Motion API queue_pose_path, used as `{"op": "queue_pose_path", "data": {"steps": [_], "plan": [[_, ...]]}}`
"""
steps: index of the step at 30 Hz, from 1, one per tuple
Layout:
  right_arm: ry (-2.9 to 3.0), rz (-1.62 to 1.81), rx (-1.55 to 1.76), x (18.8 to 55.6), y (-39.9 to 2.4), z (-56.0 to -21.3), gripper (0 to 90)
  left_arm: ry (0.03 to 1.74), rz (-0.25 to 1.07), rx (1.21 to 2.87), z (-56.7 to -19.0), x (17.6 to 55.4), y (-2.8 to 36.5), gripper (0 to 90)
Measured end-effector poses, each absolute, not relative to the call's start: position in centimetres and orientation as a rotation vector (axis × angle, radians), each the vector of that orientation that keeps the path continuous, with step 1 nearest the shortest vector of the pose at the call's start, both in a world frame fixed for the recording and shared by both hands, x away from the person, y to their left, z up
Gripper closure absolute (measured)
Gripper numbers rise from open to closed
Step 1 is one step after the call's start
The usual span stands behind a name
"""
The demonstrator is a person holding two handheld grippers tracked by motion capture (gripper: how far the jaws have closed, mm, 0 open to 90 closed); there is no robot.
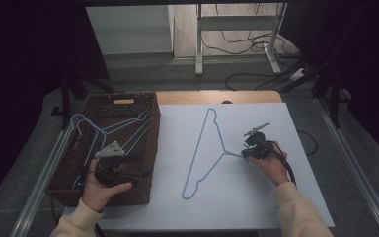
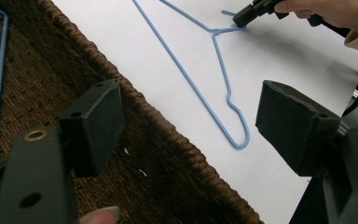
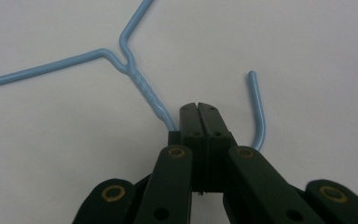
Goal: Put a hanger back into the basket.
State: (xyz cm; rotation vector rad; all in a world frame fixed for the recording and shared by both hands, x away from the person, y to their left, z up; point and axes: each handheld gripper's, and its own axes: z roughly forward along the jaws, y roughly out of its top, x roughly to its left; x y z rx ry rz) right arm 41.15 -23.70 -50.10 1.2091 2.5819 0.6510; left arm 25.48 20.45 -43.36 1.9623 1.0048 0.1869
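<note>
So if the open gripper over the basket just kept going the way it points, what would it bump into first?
Probably the brown wicker basket's near rim, which lies between the left gripper's open fingers. Past it lies the blue wire hanger on the white table; depth is hard to judge.

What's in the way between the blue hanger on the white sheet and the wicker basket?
Only the basket's near wall. The white sheet between the hanger and the basket looks bare. The right gripper is shut on the hook.

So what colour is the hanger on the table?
Light blue; the hanger shows best in the right gripper view.
</note>
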Motion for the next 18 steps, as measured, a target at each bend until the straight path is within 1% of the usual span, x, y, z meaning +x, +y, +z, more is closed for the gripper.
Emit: {"op": "queue_pose_path", "data": {"steps": [8, 18], "plan": [[2.607, 0.628, 1.215, 40.2, -24.1, -50.0, 90.0, 1.002, 0.183, 1.967, -43.4, 25.5, 20.4, 23.3], [2.682, 0.581, 1.209, 35.4, -25.2, -49.7, 90.0, 1.001, 0.177, 1.965, -43.5, 25.6, 20.5, 23.4]]}}
